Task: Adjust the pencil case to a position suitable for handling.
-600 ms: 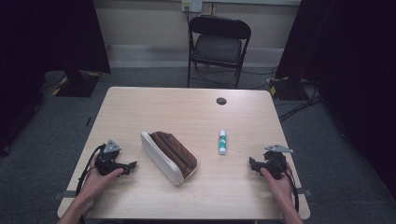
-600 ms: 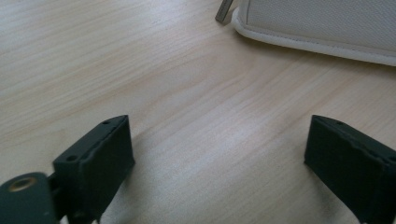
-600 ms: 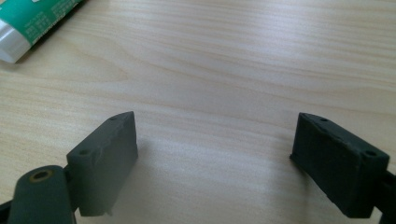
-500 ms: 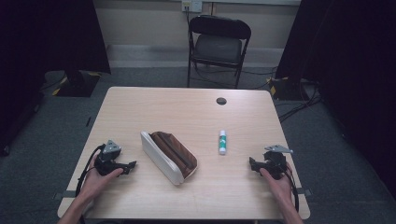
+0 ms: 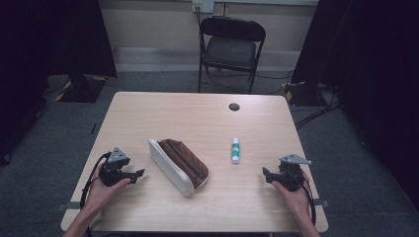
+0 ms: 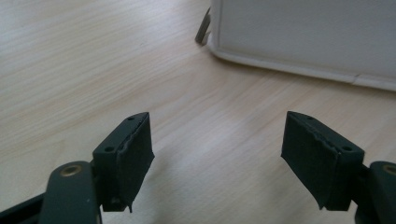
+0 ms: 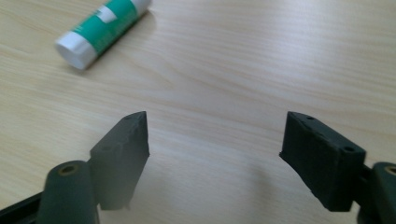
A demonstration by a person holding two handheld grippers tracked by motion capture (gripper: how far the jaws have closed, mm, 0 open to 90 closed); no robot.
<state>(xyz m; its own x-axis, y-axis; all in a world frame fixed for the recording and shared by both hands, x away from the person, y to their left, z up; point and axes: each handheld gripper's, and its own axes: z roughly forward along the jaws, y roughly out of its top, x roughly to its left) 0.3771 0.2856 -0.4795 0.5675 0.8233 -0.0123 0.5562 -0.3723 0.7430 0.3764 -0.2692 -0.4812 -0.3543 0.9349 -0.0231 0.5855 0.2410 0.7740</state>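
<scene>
In the high view, one pencil case (image 5: 179,165), white on one side and brown with a zip on the other, lies on the table (image 5: 197,118) a little left of the middle. One glue stick (image 5: 235,150), white with a green label, lies to the right of the case and apart from it. The left gripper (image 5: 140,173) rests near the front left edge, its jaws pointing toward the case's white side, near it but not touching. The right gripper (image 5: 266,174) rests near the front right edge, its jaws pointing inward; the glue stick lies beyond and to the left of them, apart. One small dark round spot (image 5: 234,106) sits near the far edge. One black folding chair (image 5: 230,47) stands behind the table.

In the left gripper view, the two jaws stand apart with bare table between them. The white side of the pencil case (image 6: 303,37) lies ahead of them, toward the upper right, untouched.

In the right gripper view, the two jaws are also spread with nothing between them. The glue stick (image 7: 103,30) lies ahead at the upper left, its white end toward the jaws, clear of both.
</scene>
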